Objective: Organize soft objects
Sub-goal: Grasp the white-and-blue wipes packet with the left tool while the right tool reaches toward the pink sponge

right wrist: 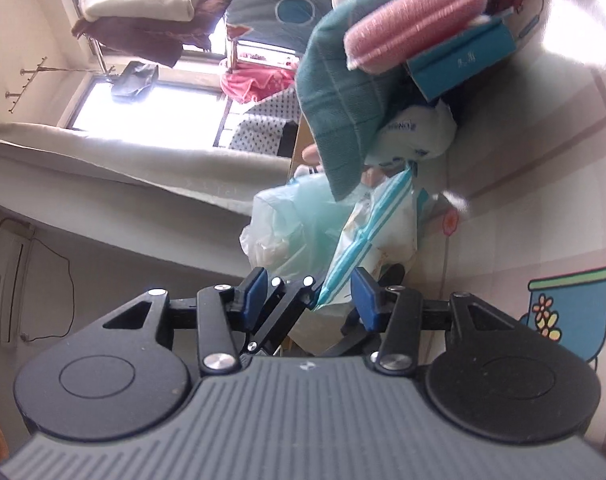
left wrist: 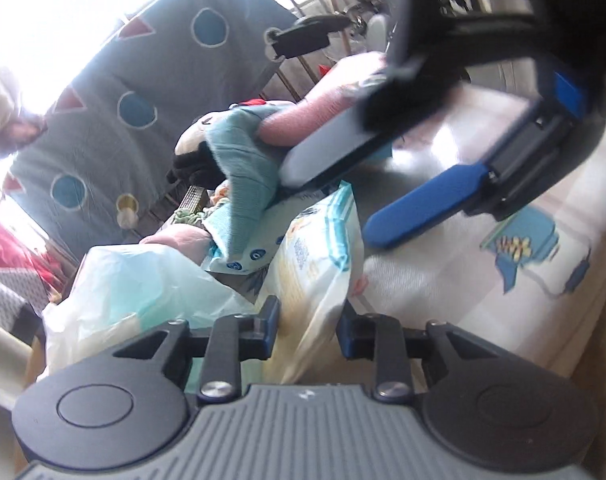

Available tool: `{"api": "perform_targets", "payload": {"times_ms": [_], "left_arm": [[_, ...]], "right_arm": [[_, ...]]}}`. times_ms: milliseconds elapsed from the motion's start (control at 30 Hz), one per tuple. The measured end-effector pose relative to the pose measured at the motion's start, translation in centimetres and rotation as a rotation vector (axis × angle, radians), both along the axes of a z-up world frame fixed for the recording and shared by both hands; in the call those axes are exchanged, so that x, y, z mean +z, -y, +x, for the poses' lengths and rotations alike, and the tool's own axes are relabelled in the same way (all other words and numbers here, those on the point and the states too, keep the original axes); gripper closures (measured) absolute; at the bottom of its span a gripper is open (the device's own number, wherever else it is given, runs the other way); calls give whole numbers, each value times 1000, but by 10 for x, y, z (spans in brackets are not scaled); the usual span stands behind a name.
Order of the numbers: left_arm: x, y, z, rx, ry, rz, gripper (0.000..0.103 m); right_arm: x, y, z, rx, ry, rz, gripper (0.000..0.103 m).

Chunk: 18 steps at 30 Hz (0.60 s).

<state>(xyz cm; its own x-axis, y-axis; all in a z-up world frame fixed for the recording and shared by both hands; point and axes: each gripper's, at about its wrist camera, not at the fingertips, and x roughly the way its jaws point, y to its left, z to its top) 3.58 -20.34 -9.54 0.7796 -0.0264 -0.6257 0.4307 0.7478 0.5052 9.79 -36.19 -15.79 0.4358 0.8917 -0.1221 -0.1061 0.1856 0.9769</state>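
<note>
A white wipes pack (left wrist: 315, 264) with a blue-striped edge (right wrist: 343, 264) stands in a pile of soft things on the bed. My left gripper (left wrist: 309, 332) is shut on its lower end, both pads against its sides. My right gripper (right wrist: 311, 296) comes in from the upper right (left wrist: 329, 202) and is open, the pack's top corner lying between its tips without being pressed. Behind it lie a teal checked cloth (left wrist: 243, 168), a pink ribbed towel (right wrist: 415, 16), a plush toy (left wrist: 191, 148) and a blue box (right wrist: 459, 64).
A pale green plastic bag (left wrist: 143, 280) leans on the pack's left. A printed diaper pack (right wrist: 415, 128) sits behind it. The cartoon-print bedsheet (left wrist: 523, 248) spreads to the right. A grey quilt with circles (left wrist: 143, 100) hangs on a rail by the bright window.
</note>
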Motion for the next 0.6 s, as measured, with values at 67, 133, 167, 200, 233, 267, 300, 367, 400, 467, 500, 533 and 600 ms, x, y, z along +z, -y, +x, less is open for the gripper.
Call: {"api": "perform_targets", "payload": {"times_ms": [67, 133, 167, 200, 233, 267, 300, 367, 400, 467, 500, 533, 600], "left_arm": [[18, -9, 2, -3, -54, -103, 74], [37, -22, 8, -8, -168, -254, 74], [47, -32, 16, -12, -268, -368, 74], [52, -41, 25, -13, -363, -477, 74], [54, -49, 34, -5, -449, -571, 75], [51, -57, 44, 10, -534, -653, 75], [43, -63, 54, 30, -603, -710, 75], [23, -68, 66, 99, -683, -743, 75], [16, -71, 67, 122, -684, -748, 74], [11, -77, 69, 152, -683, -774, 74], [10, -79, 71, 162, -683, -783, 74], [9, -81, 71, 173, -673, -780, 74], [11, -83, 66, 193, -619, -732, 74]], "right_arm": [[9, 8, -7, -47, 30, -25, 57], [19, 18, -14, -91, 59, -50, 58], [23, 22, -18, -110, 71, -58, 60], [28, 28, -22, -127, 86, -67, 63], [32, 32, -27, -141, 101, -72, 67], [35, 35, -30, -153, 113, -71, 68], [38, 40, -36, -167, 128, -67, 72], [39, 46, -46, -186, 148, -55, 75], [39, 47, -49, -190, 150, -47, 75], [35, 42, -49, -186, 143, -54, 76], [29, 34, -47, -183, 129, -66, 78], [25, 31, -44, -173, 110, -72, 79], [12, 22, -35, -152, 62, -76, 82]]}}
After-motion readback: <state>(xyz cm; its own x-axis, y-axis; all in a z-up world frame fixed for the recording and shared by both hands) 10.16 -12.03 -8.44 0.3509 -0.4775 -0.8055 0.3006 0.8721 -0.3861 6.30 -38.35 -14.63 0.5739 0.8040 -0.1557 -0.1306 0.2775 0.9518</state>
